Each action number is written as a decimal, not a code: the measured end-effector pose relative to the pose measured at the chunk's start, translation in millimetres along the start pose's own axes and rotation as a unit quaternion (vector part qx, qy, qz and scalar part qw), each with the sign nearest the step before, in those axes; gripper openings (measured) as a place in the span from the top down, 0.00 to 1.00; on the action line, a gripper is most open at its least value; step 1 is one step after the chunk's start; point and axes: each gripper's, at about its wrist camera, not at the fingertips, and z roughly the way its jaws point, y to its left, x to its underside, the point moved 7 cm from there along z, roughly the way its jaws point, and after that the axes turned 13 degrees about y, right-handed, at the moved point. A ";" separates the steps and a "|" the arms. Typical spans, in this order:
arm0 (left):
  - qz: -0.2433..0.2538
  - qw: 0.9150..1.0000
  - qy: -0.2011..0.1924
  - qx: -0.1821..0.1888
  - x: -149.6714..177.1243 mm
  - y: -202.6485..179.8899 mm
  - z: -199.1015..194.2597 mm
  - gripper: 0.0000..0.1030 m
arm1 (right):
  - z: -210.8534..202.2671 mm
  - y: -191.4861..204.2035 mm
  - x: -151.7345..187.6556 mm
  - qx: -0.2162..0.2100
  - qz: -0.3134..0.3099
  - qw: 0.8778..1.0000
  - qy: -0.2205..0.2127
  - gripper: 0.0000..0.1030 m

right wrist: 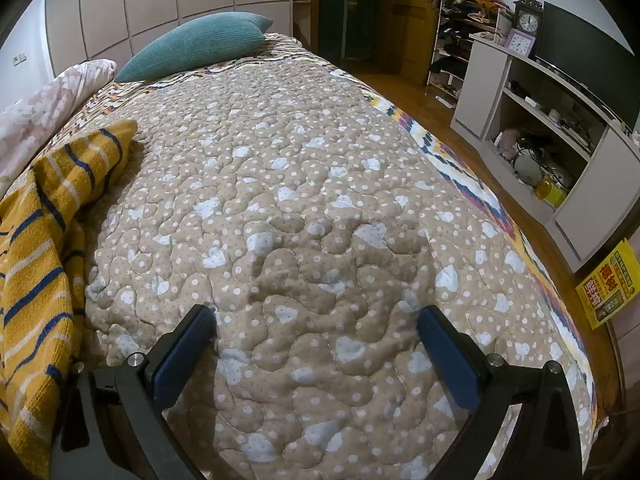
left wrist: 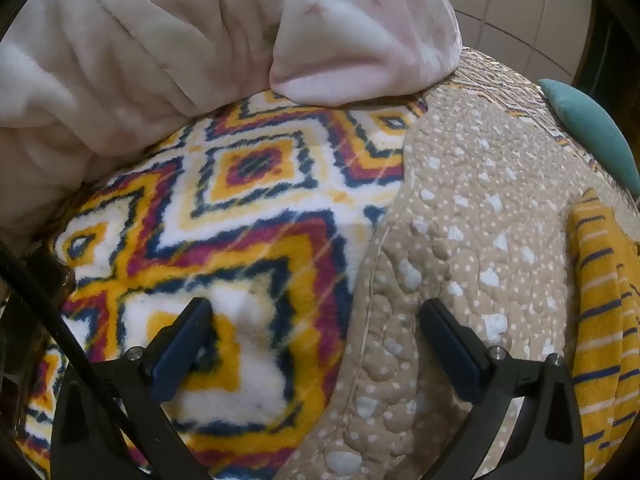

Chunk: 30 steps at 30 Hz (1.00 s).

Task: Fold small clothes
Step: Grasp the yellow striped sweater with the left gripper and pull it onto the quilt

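A mustard-yellow garment with blue and white stripes (right wrist: 44, 240) lies crumpled on the beige quilted bed cover (right wrist: 320, 200), at the left edge of the right wrist view. The same striped garment (left wrist: 600, 320) shows at the right edge of the left wrist view. My right gripper (right wrist: 316, 316) is open above bare quilt, to the right of the garment, holding nothing. My left gripper (left wrist: 316, 312) is also open with nothing in it. It hangs over the seam where the quilt (left wrist: 480, 220) meets a bright diamond-pattern fleece blanket (left wrist: 240, 220), left of the garment.
A pale pink bunched duvet (left wrist: 160, 40) lies beyond the patterned blanket. A teal cushion (right wrist: 196, 46) rests near the padded headboard. Right of the bed are wooden floor, a grey shelf unit (right wrist: 540, 120) with a TV, a yellow box (right wrist: 610, 284) and a cluttered rack.
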 end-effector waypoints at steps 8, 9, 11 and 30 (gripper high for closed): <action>0.000 1.000 -0.003 0.008 2.7 -8.2 1.9 0.00 | -0.3 0.3 -0.2 0.001 0.000 1.000 0.000 0.00; -0.001 1.000 -0.005 0.011 3.4 -8.5 1.4 0.00 | 0.0 0.0 0.0 0.001 0.000 1.000 0.000 0.00; -0.008 1.000 -0.011 0.019 5.3 -4.4 -2.9 0.00 | 0.0 0.0 0.0 0.001 0.000 1.000 0.000 0.00; -0.134 0.960 -0.245 -0.032 7.9 99.1 -145.6 0.00 | 0.0 0.0 0.0 0.001 0.000 1.000 0.000 0.00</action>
